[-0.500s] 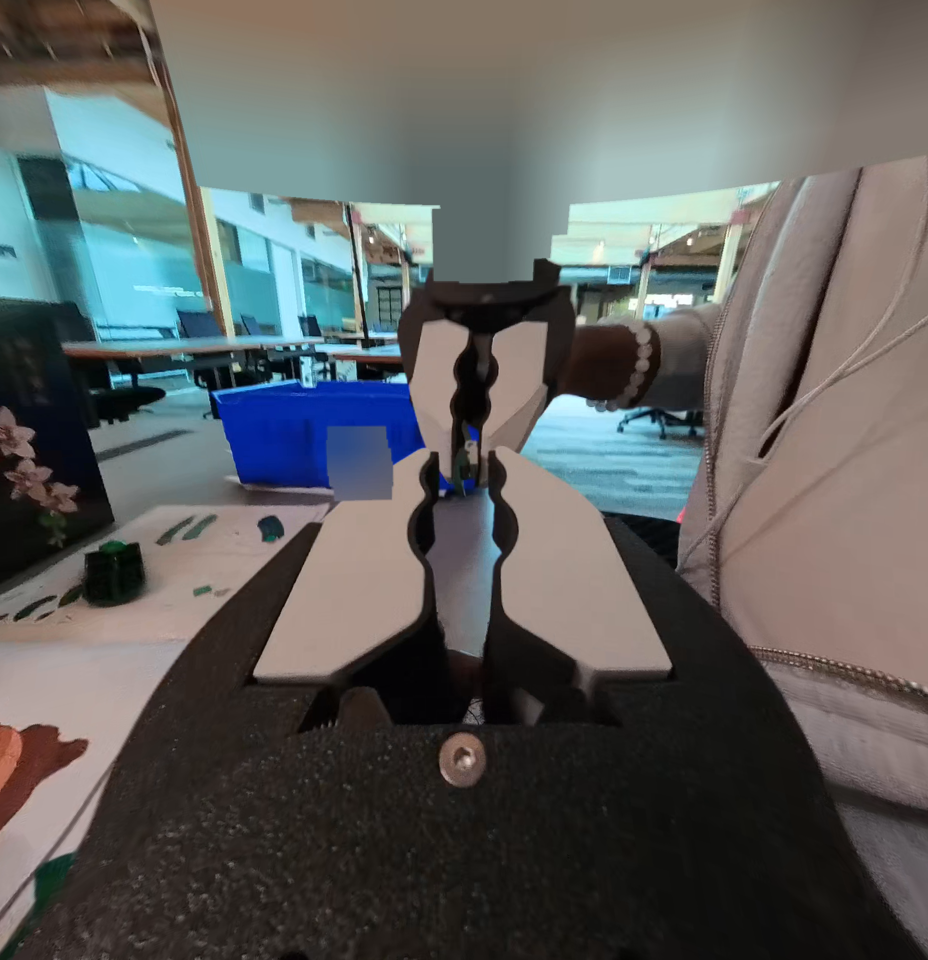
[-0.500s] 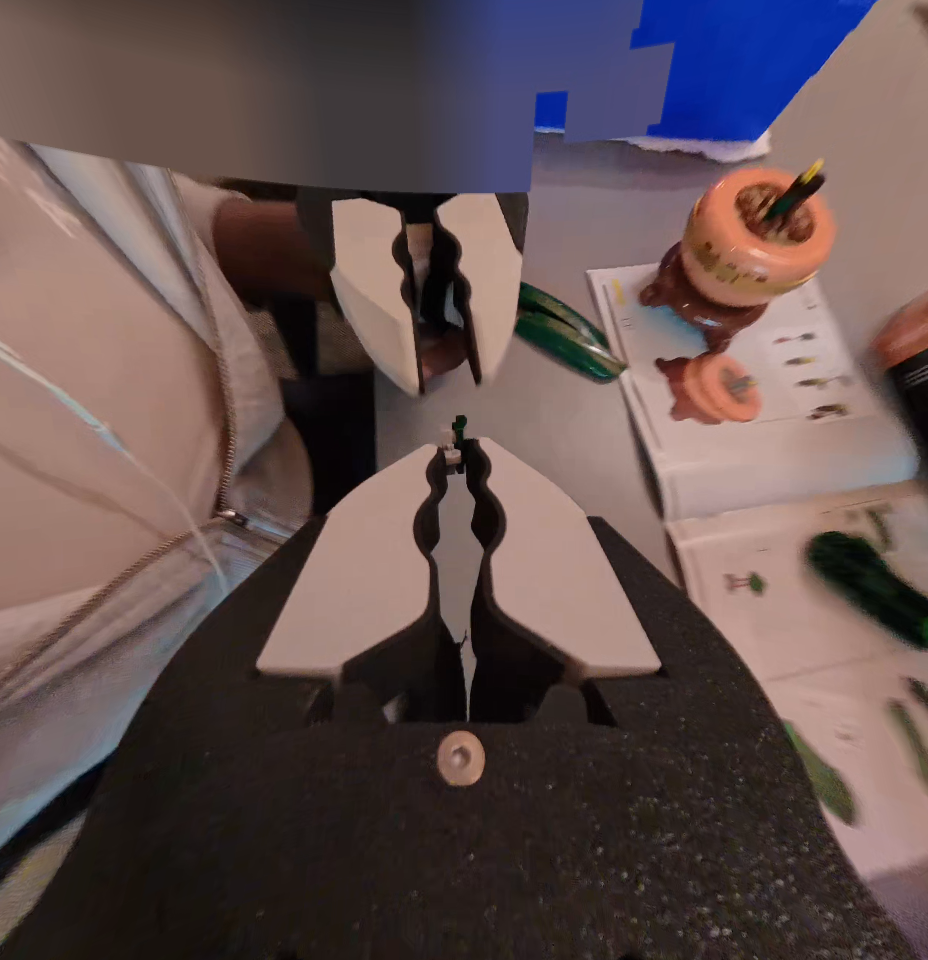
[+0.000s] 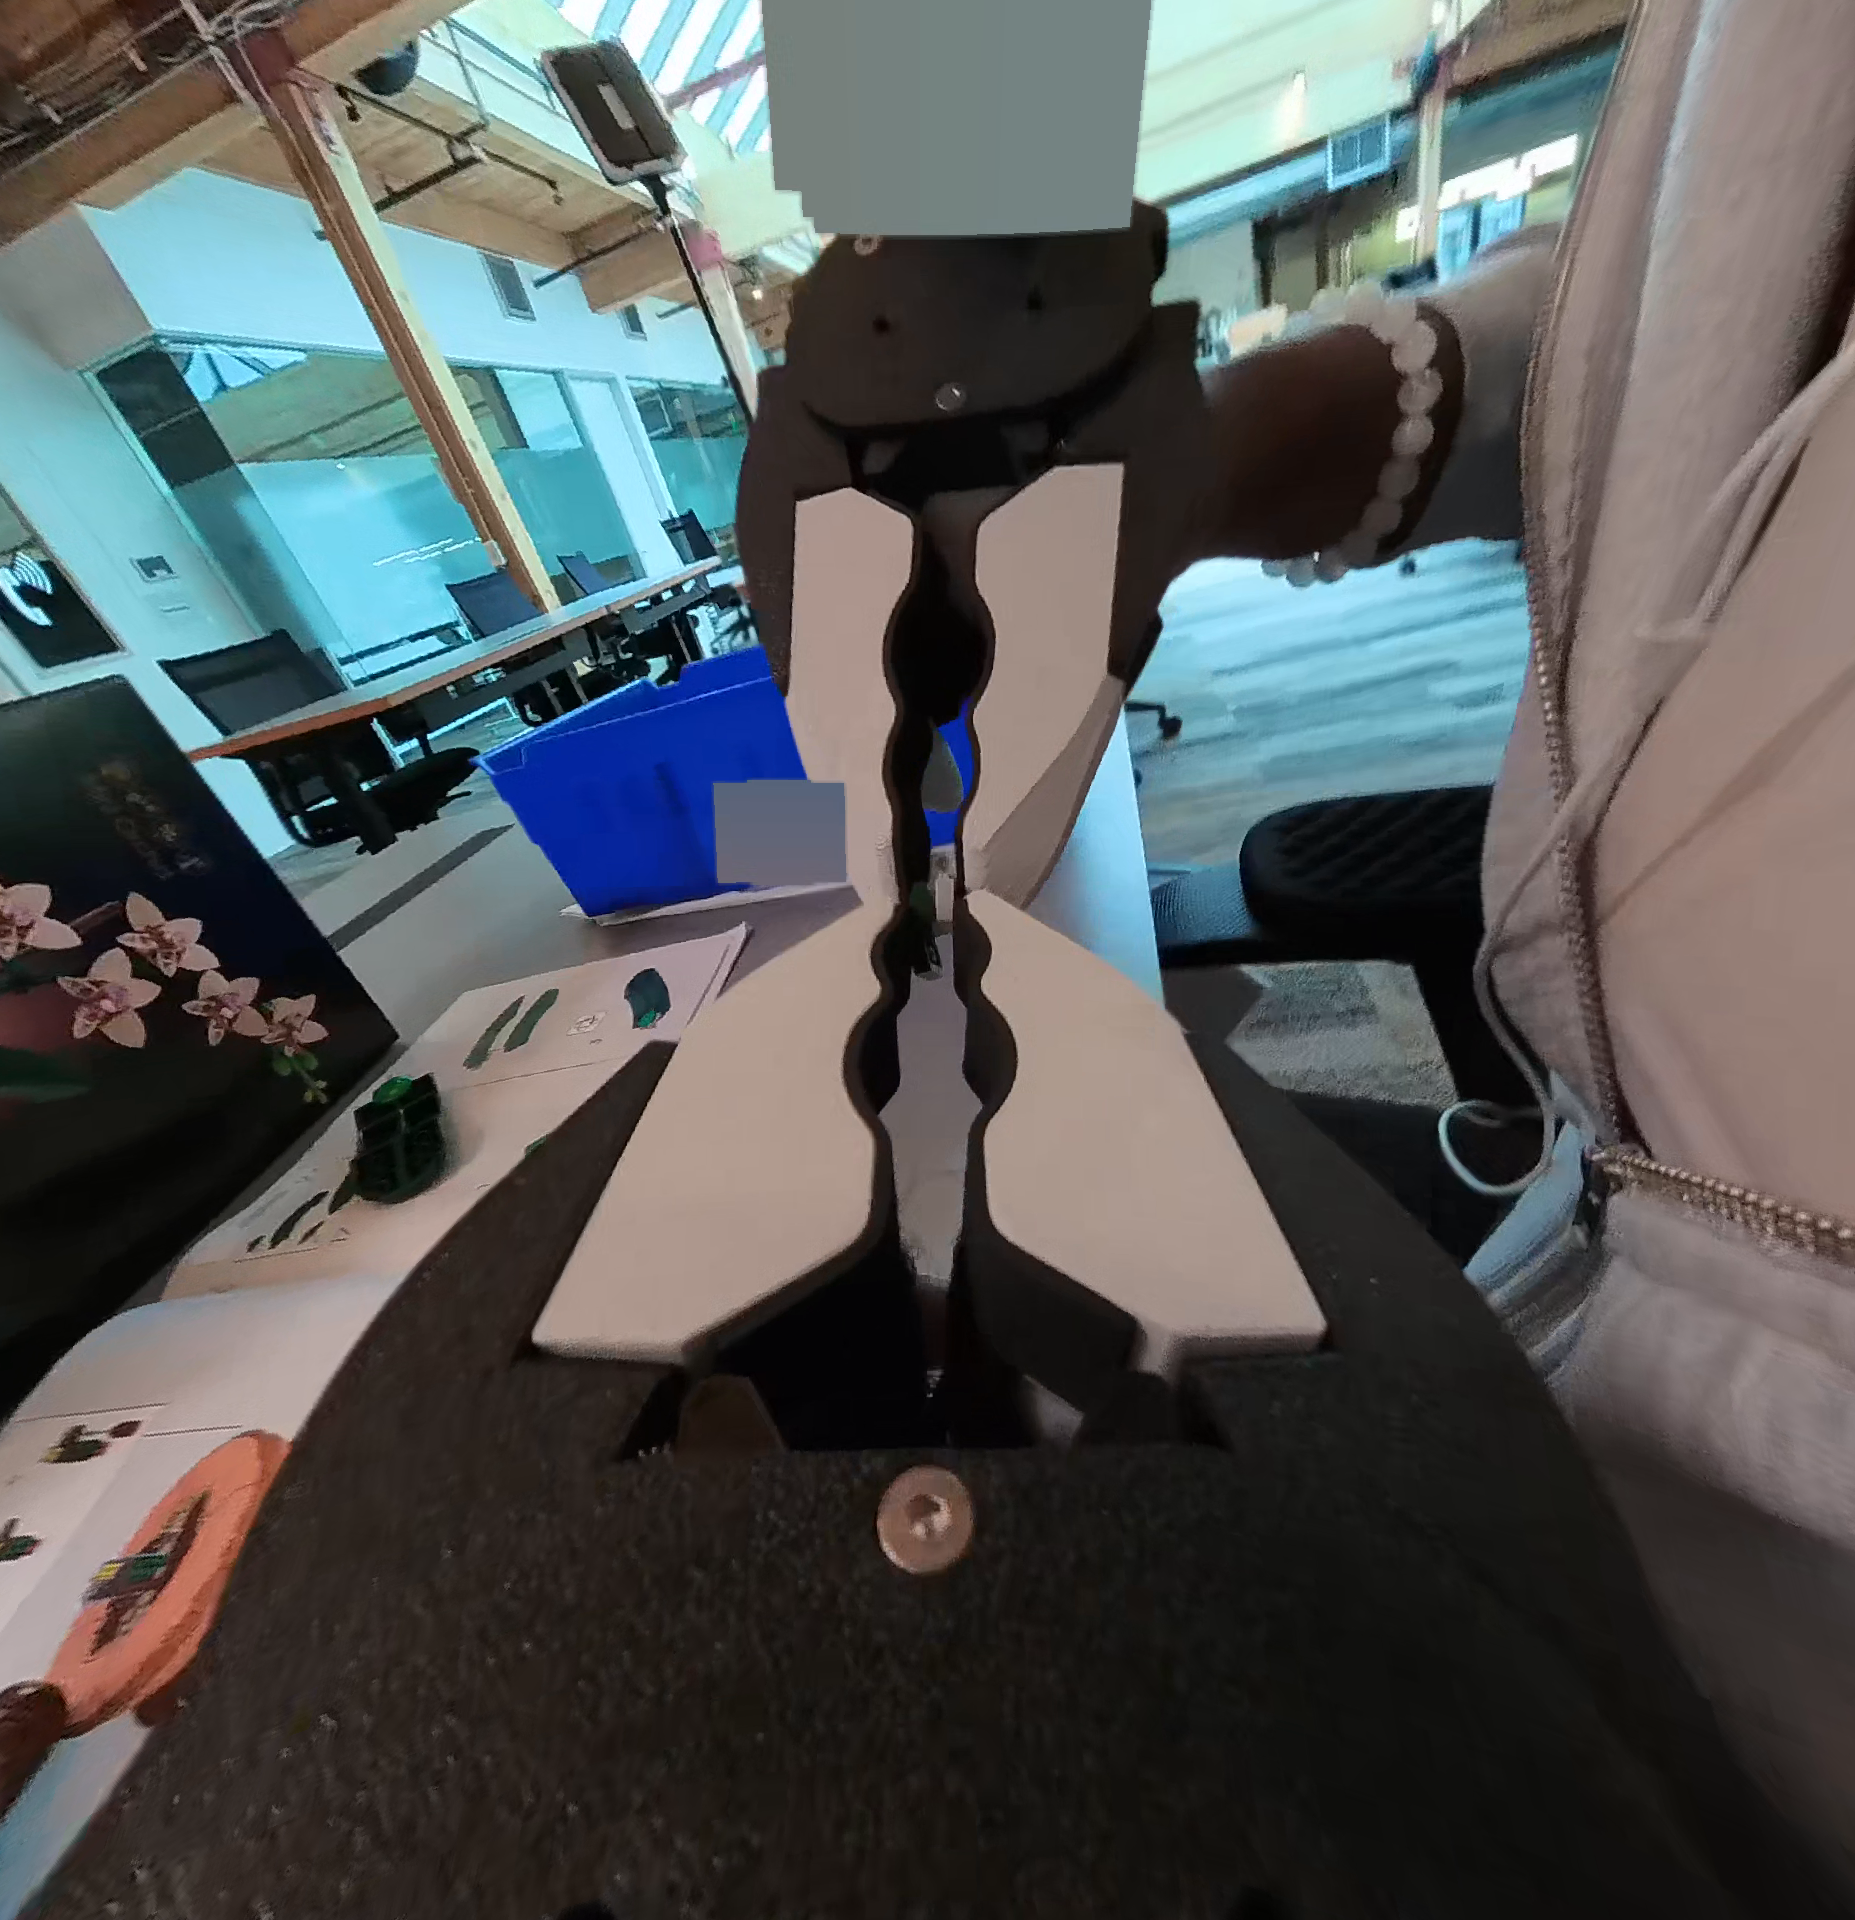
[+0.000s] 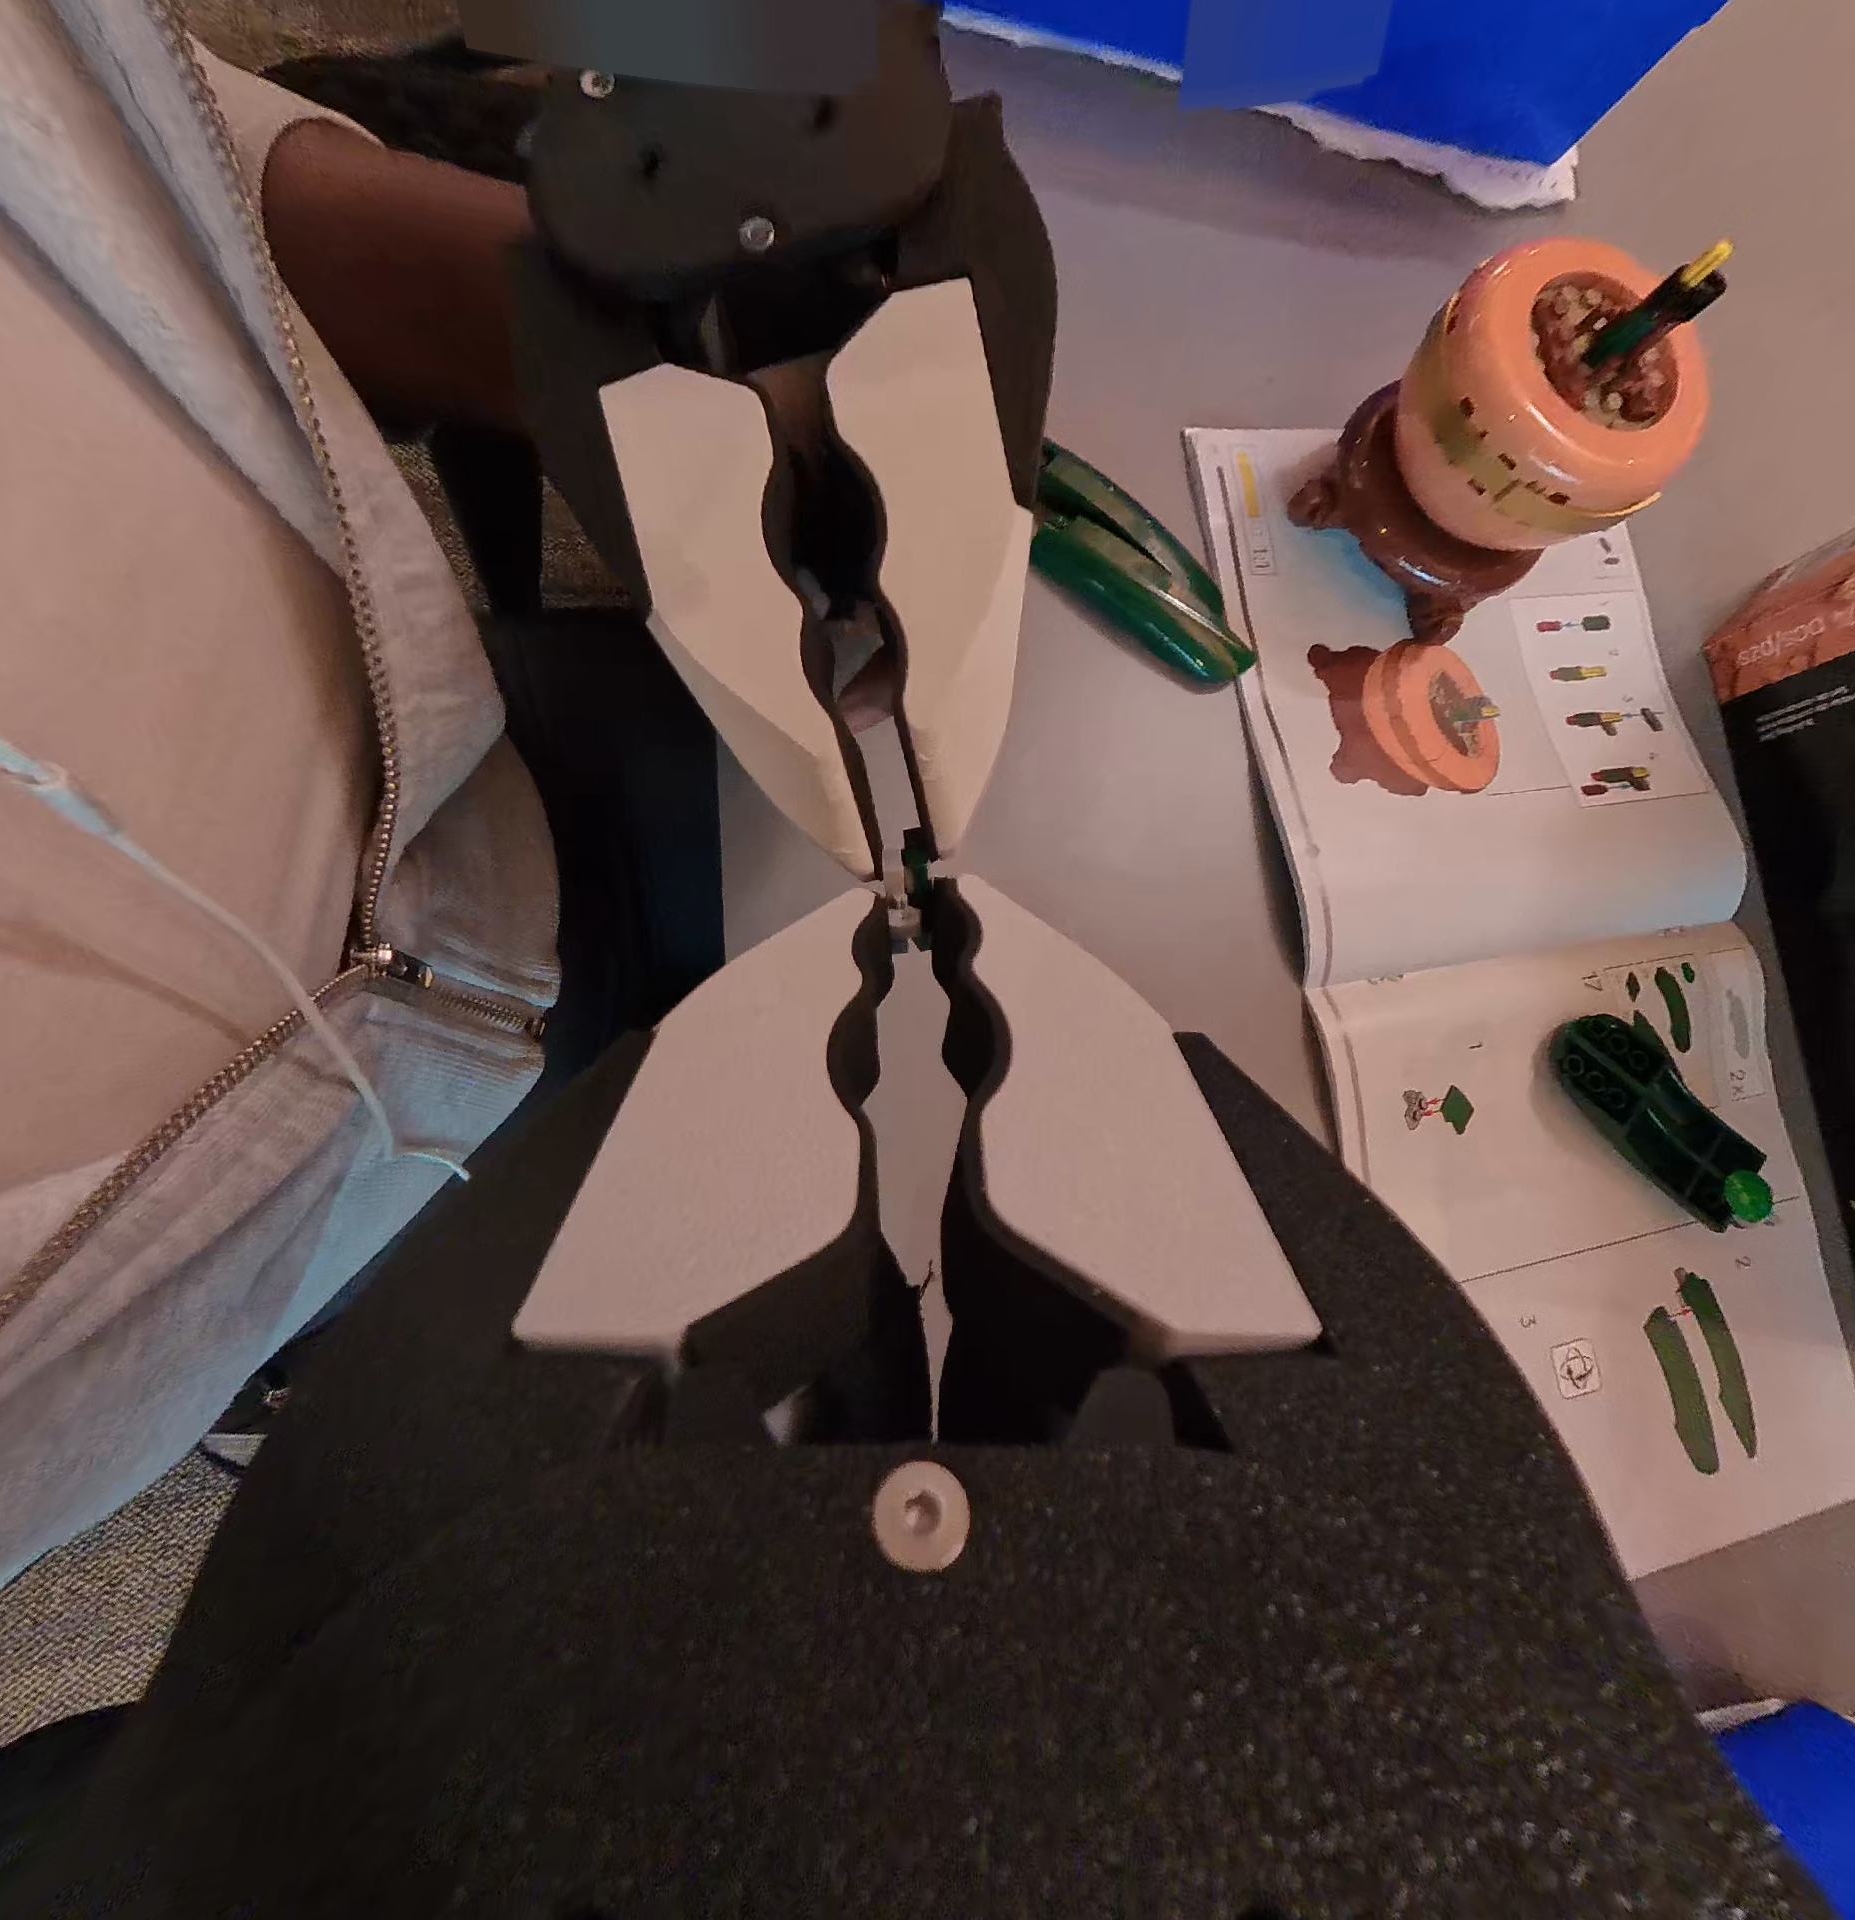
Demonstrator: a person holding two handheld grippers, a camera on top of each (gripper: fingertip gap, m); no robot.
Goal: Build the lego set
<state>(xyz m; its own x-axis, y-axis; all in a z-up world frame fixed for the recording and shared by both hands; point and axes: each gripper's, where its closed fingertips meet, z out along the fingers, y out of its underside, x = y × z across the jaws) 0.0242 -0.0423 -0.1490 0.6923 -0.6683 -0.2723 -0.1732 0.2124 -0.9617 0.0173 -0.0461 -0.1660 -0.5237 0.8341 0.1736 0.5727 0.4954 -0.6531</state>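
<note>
While tip to tip | left tongs point(image 3: 928, 940) pinch green piece point(image 3: 921, 935) | right tongs point(image 4: 907, 914) pinch grey piece point(image 4: 902, 923)

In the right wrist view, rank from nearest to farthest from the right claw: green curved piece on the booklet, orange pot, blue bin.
1. green curved piece, right of the right claw, on the booklet.
2. orange pot, farther, upper right.
3. blue bin, top edge.

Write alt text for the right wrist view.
Right tongs meet left tongs tip to tip, pinching a small green-and-white lego piece between them. Beside them, a lego flower pot stands on an open instruction booklet.
</note>
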